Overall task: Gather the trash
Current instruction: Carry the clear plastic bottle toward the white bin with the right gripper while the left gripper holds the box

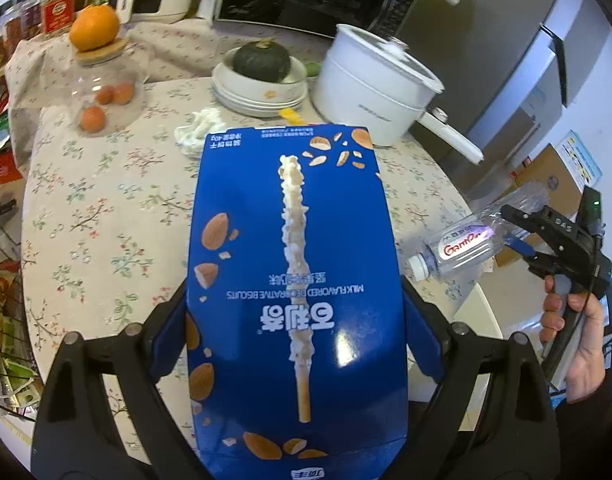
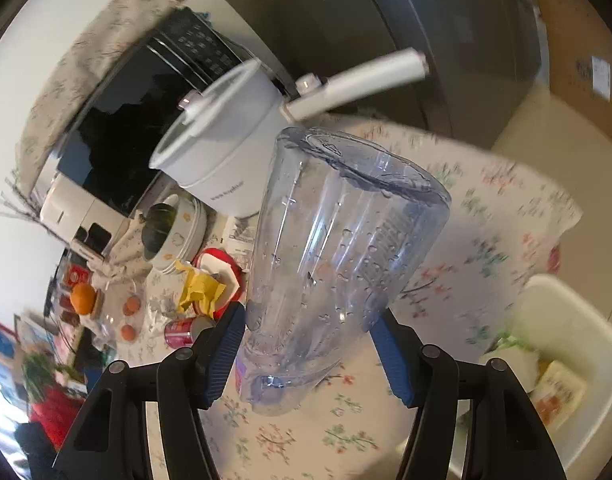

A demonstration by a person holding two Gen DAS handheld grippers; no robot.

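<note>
The left gripper has its fingers closed on a blue biscuit box; the pads press on both long sides of the box, and the box is lifted above the desk, which wears a flowered cloth; the box points toward the white electric pot.

The right gripper holds an empty clear water bottle; its blue fingers stand rather wide apart, one on each side of the bottle, and they touch its walls; the bottom of the bottle points toward the white electric pot; in the left wrist view the same bottle is in the air to the right of the pot, beyond the desk edge, and a hand carries this gripper.

On the desk, in front of the pot, lies crumpled white paper; left of the pot stands a stack of bowls with a dark green squash; further left of the pot are a yellow wrapper and a red can.
</note>
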